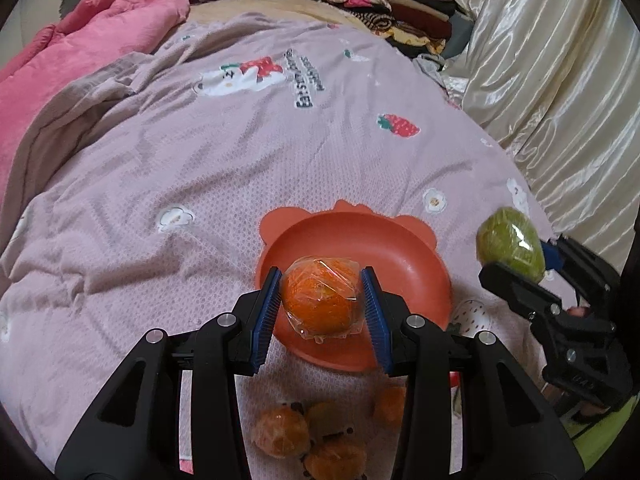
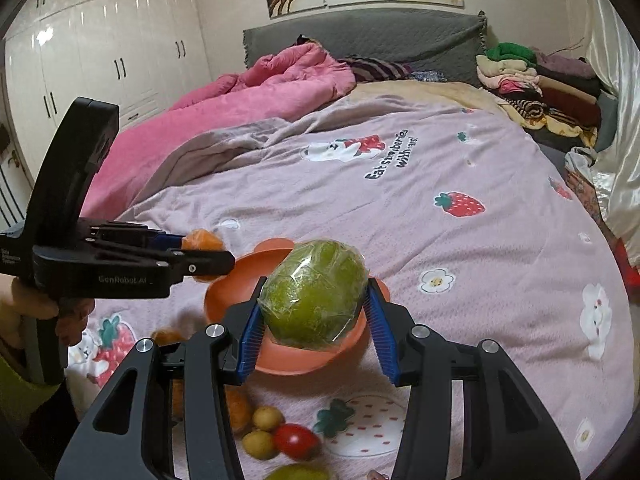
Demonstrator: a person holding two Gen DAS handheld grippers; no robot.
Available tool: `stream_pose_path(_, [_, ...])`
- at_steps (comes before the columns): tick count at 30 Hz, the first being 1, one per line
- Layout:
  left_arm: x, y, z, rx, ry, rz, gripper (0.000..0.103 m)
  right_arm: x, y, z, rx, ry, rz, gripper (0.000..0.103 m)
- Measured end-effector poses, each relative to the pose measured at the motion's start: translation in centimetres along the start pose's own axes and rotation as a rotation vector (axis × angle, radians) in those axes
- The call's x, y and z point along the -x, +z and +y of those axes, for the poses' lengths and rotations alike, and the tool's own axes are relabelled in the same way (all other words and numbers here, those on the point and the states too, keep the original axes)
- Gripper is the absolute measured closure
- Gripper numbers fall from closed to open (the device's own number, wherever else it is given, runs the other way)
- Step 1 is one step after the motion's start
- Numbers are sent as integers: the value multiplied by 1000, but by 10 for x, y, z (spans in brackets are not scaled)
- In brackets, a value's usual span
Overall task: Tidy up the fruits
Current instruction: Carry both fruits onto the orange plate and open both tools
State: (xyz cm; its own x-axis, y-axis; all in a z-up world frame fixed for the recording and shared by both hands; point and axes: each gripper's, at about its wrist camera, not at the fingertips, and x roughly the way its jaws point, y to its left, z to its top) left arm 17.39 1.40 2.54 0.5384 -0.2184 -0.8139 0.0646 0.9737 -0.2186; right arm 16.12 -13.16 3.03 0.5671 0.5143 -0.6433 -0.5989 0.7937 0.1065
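My left gripper is shut on a plastic-wrapped orange and holds it over the orange bear-eared bowl on the bed. My right gripper is shut on a plastic-wrapped green fruit, held above the same bowl. In the left wrist view the right gripper with the green fruit is right of the bowl. In the right wrist view the left gripper with the orange is at the bowl's left rim.
Loose oranges lie on the pink blanket near me. Small yellow fruits and a red one lie below the bowl. A pink quilt, folded clothes and a satin curtain border the bed.
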Motion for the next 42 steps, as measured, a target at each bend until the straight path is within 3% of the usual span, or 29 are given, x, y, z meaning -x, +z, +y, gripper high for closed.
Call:
stream_pose_path(20, [-33,-14,-7,-87,2,100,71,-40,-11,5,83,24,122,57])
stream_pose_path(42, [-32,-17,-3,-83,-8,99,71,-52,-25,7,88,16,182,62])
